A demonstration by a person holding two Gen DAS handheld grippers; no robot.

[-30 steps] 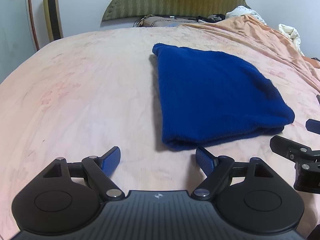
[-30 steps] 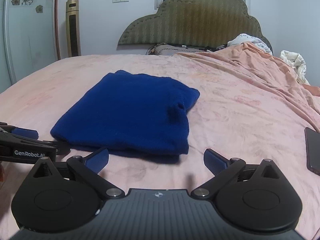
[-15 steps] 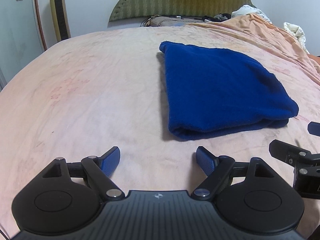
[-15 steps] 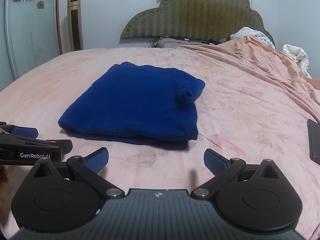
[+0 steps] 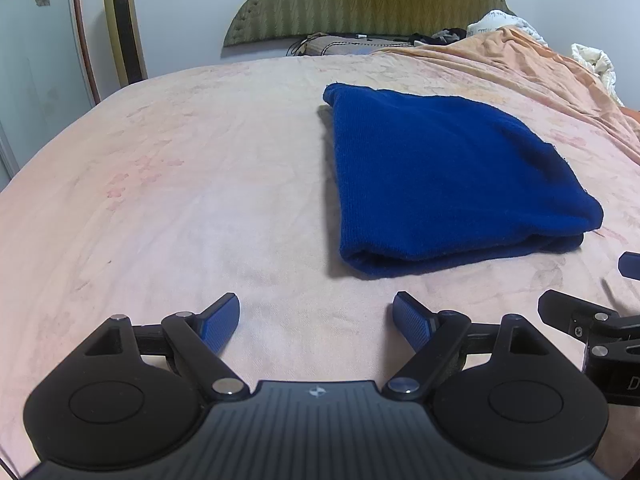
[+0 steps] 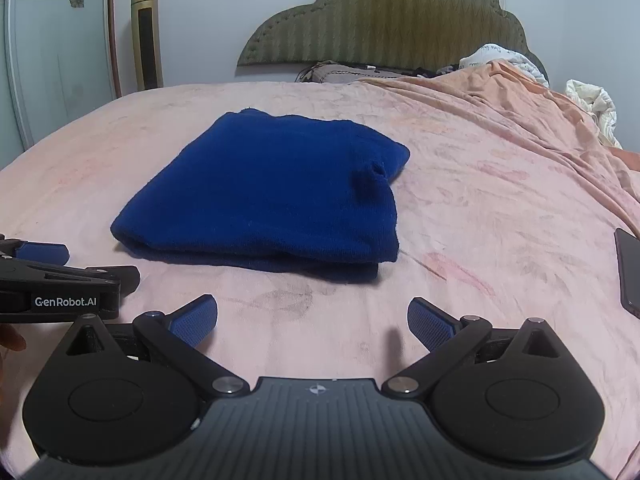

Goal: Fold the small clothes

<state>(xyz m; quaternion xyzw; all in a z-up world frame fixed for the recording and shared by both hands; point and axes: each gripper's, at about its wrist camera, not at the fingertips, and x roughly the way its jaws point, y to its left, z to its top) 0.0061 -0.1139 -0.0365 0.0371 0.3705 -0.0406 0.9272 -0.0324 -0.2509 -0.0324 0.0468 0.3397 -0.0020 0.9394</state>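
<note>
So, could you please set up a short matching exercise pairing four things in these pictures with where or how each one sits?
Things:
1. blue garment
2. phone
3. left gripper
4. gold tower appliance

Places or states:
A. standing upright against the wall, beside the bed
B. lying folded on the pink sheet, touched by neither gripper
C. lying flat at the right edge of the right wrist view
D. open and holding nothing, short of the folded cloth

Pairs: 1-B, 2-C, 3-D, 4-A
</note>
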